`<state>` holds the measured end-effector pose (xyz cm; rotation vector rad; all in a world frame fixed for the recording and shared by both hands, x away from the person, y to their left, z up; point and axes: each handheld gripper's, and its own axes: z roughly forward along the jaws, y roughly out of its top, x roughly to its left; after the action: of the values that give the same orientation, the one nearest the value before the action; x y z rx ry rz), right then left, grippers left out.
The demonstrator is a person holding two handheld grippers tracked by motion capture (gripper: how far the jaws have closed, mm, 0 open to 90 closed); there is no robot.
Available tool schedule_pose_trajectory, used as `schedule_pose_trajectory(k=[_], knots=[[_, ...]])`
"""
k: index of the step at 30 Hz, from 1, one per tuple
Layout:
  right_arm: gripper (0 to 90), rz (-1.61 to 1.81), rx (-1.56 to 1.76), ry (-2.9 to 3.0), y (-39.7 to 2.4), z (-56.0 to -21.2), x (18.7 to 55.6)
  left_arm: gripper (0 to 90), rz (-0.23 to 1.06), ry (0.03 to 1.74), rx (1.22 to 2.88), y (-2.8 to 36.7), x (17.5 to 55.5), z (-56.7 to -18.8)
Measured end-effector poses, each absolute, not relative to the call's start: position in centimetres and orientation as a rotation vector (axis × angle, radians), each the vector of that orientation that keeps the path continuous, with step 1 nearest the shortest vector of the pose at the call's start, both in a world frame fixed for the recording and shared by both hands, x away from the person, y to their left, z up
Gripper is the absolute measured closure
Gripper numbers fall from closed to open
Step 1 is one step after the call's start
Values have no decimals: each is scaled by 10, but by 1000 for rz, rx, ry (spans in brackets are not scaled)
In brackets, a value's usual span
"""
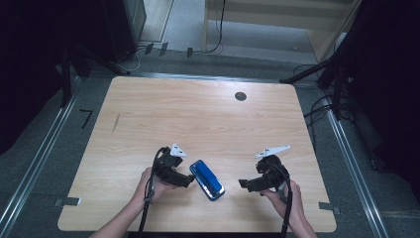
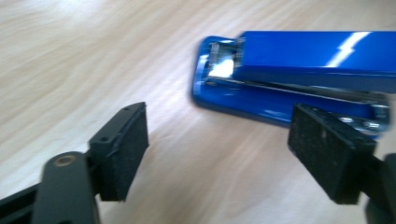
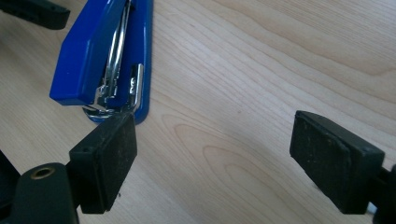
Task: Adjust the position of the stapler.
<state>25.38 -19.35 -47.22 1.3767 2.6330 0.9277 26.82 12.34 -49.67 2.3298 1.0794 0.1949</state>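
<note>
High view shows a blue stapler (image 1: 207, 179) lying flat on the wooden table (image 1: 198, 119), in the lower middle of the frame, with its long side running from upper left to lower right. The left gripper (image 1: 189, 180) is just beside the stapler on its left side, and its tips come very near the blue body; if they touch it, I cannot tell from here. The right gripper (image 1: 242, 183) is at the right of the stapler, clearly apart from it, with bare wood between them.

Left gripper view shows the fingers (image 2: 122, 149) spread wide, and nothing is pinched between them. The stapler (image 2: 299, 70) lies in the upper right of that frame, beyond the pads, and the right pad covers a small part of its near end. The gap between the pads holds bare table.

Right gripper view also shows the fingers (image 3: 107, 161) spread wide with bare wood between them. The stapler (image 3: 93, 51) is in the upper left of that frame, its metal end pointing to the left pad and lying just above it, outside the gap.
</note>
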Motion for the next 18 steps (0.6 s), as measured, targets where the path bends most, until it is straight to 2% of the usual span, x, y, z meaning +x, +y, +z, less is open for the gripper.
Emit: schedule_pose_trajectory(k=[12,18], knots=[[92,967,1289,2696,-173,-471,247,94,266,1144,2326,135,278,-496],[128,1012,1200,2734,-158,-469,241,83,265,1152,2317,138,279,-495]])
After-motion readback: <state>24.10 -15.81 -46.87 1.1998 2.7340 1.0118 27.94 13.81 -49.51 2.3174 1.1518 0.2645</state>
